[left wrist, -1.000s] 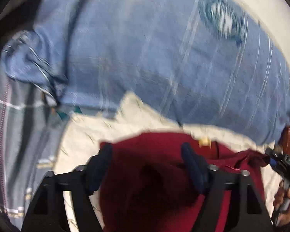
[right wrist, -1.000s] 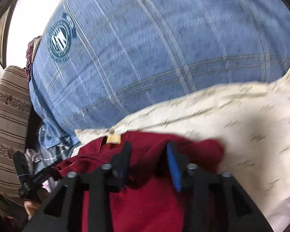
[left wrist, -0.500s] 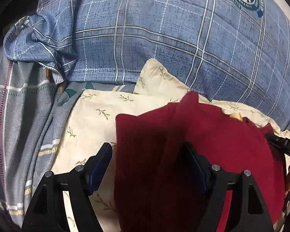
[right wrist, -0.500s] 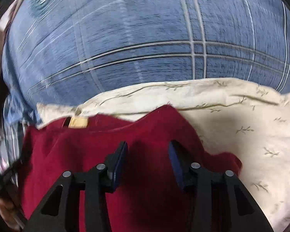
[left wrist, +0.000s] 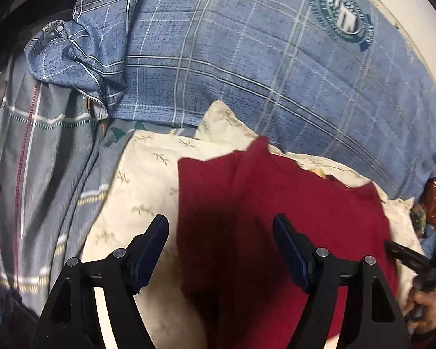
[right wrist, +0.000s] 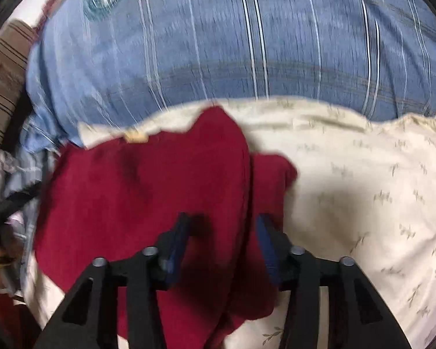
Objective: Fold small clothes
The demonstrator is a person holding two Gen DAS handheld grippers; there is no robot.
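A dark red garment (left wrist: 276, 218) lies folded on a cream leaf-print pillow (left wrist: 142, 180). My left gripper (left wrist: 221, 238) is open and hovers over the garment's left part, with nothing between the pads. In the right wrist view the red garment (right wrist: 148, 192) shows a tan neck label (right wrist: 135, 136) at its far edge. My right gripper (right wrist: 222, 238) is open above the garment's right fold, and no cloth is pinched. The other gripper (left wrist: 412, 261) shows at the right edge of the left wrist view.
A big blue plaid pillow (left wrist: 247, 58) with a round teal emblem (left wrist: 343, 20) lies behind the cream pillow. A grey striped bedsheet (left wrist: 37, 174) runs along the left. A brown striped cushion (right wrist: 3, 72) sits at the far left in the right wrist view.
Both grippers let go of the red garment and drew back and up. The garment now lies flatter on the cream pillow. The right jaws have opened wider.
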